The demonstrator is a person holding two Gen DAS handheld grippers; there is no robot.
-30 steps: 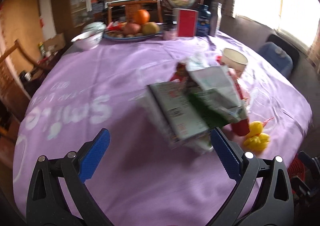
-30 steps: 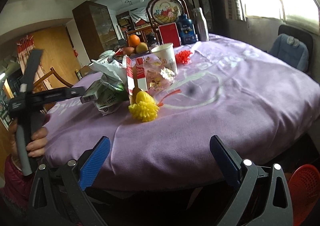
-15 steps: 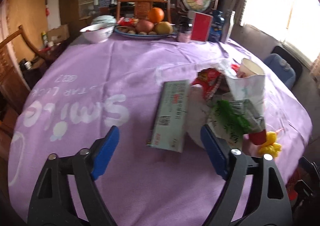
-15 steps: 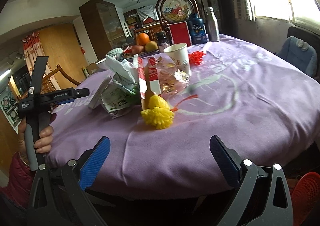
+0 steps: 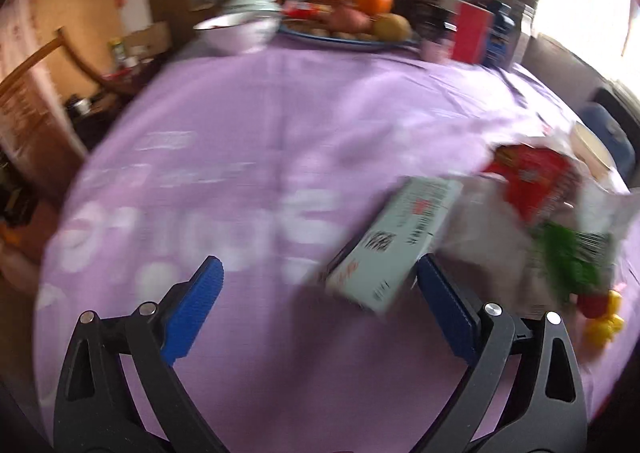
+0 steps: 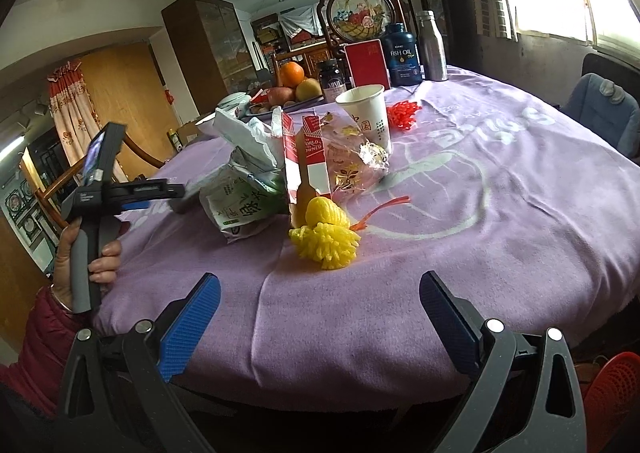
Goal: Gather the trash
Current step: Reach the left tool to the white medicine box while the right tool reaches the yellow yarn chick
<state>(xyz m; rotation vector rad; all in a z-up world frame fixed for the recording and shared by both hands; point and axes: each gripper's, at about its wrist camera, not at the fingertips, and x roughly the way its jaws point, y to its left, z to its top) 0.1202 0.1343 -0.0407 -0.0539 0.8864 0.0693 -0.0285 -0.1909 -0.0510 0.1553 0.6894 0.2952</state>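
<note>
A heap of trash lies on the purple tablecloth [image 5: 248, 141]. In the blurred left wrist view a pale green box [image 5: 394, 243] lies just ahead of my open left gripper [image 5: 318, 303], near its right finger; red [image 5: 532, 177] and green wrappers [image 5: 572, 253] lie to its right. In the right wrist view I see a green-and-white bag [image 6: 244, 197], a red-and-white carton [image 6: 310, 157], a clear wrapper [image 6: 352, 165], a paper cup [image 6: 366, 113], yellow foam netting [image 6: 326, 233] and red netting [image 6: 404, 113]. My right gripper [image 6: 318, 317] stands open at the table's near edge, nothing between its fingers.
At the back stand a fruit plate [image 6: 294, 87], a white bowl [image 5: 236, 31], bottles [image 6: 402, 55], a red box [image 6: 366, 63] and a metal flask [image 6: 432, 47]. A red basket [image 6: 612, 397] sits low at right. A blue chair [image 6: 600, 113] and wooden chairs [image 5: 36, 93] ring the table.
The left gripper has swung left and nearer the table, so the green box now sits at its right finger. The right gripper has edged closer to the yellow netting.
</note>
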